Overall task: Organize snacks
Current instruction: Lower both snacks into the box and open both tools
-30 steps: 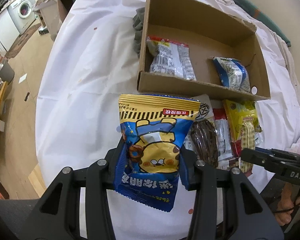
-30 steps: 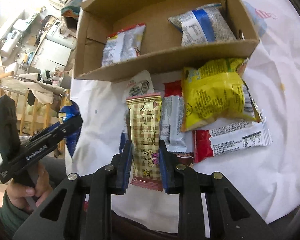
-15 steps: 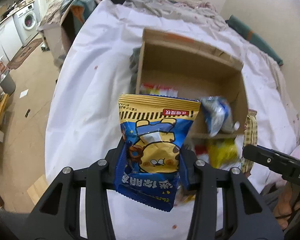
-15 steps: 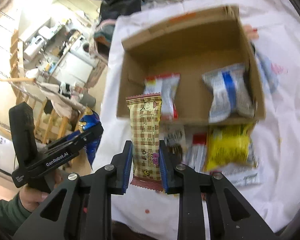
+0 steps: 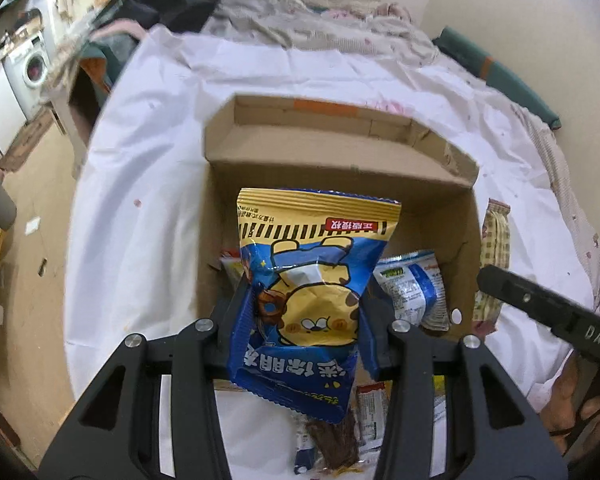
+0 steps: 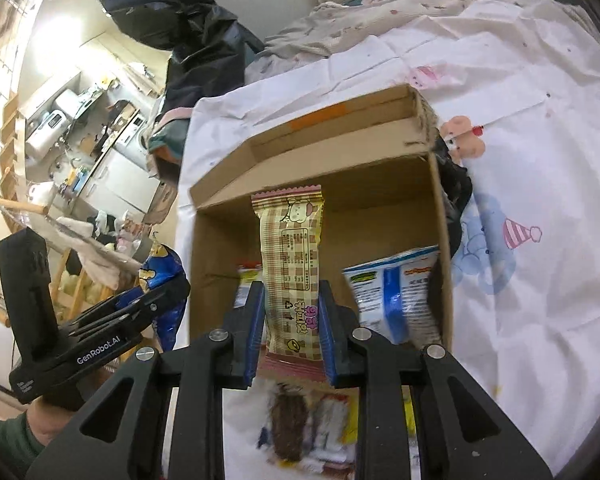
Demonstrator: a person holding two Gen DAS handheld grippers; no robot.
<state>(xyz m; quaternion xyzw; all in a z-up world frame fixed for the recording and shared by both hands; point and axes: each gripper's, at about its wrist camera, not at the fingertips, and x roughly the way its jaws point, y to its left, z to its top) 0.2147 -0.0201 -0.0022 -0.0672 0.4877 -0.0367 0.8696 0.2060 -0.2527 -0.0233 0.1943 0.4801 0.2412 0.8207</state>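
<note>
Two grippers are seen, and each one is closed on one snack. One cardboard box (image 5: 340,160) is placed on a white sheet (image 5: 148,184), with its open top towards the cameras.

Inside the box two packets are counted: a blue and white packet (image 5: 410,292) at the right side, and a red-edged packet (image 6: 246,280) at the left, mostly hidden behind the held snacks. On the sheet in front of the near wall of the box, several more packets (image 6: 312,428) lie together; they are blurred and their number cannot be told.

The left gripper (image 5: 304,320) is closed on a blue and yellow bag (image 5: 312,280), which is held above the box. The right gripper (image 6: 292,320) is narrowly closed on a checked beige bar (image 6: 290,264), also held upright above the box.
</note>
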